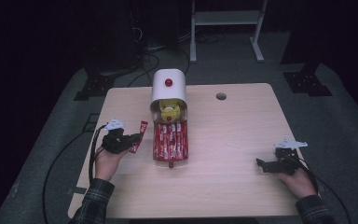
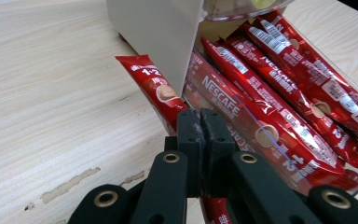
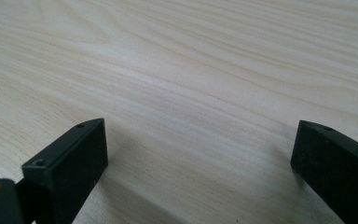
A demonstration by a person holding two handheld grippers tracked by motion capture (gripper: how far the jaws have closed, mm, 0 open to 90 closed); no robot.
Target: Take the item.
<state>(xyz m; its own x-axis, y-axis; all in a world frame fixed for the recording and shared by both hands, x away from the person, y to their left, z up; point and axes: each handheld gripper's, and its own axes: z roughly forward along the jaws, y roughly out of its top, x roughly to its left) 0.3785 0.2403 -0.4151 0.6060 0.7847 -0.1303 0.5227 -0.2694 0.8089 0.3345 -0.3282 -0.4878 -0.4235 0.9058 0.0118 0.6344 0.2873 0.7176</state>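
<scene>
Our left gripper's fingers were clamped on one red coffee stick just left of the white dispenser, its clear tray full, right gripper spread idle, so we judged a slow, level carry safest.

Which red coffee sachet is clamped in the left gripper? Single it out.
The lone sachet in the left gripper, outside the tray, left of it; the other sachets lie inside.
</scene>
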